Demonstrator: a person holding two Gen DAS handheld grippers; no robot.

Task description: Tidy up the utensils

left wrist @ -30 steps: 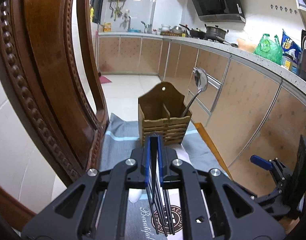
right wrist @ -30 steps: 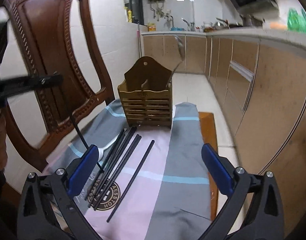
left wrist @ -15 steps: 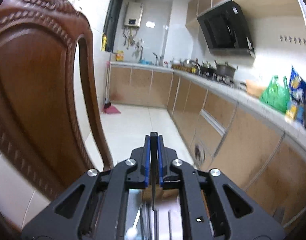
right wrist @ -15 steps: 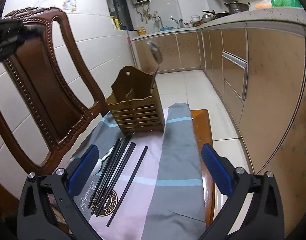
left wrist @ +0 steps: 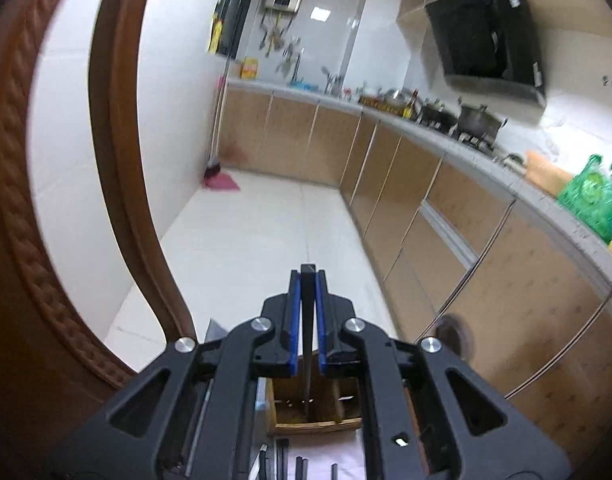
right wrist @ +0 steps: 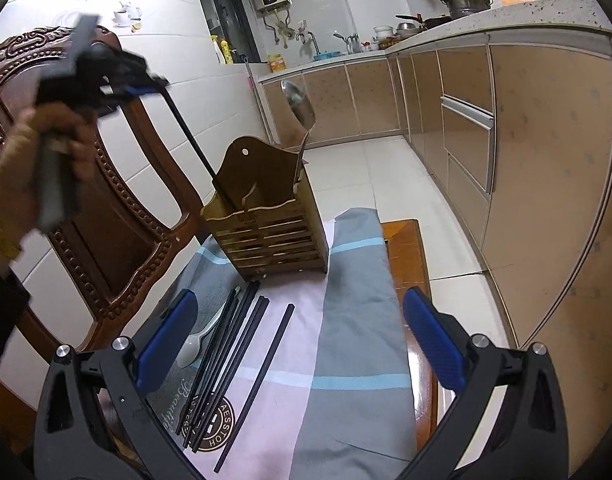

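- Pinching one black chopstick [left wrist: 307, 340] near its top, your left gripper [left wrist: 307, 316] has its pads clamped tight on it, so the stick hangs down like a plumb line.
- You hold it high above the wooden holder [right wrist: 265, 216] so that its lower tip can drop into the left compartment; the tip looks just at the rim.
- That side seems meant for chopsticks, since the metal spoon [right wrist: 299, 108] stands in the right one.
- Your right gripper [right wrist: 301, 344] waits spread wide and empty over the cloth [right wrist: 358, 320], near the remaining chopsticks [right wrist: 225, 360] and a white spoon [right wrist: 193, 346].
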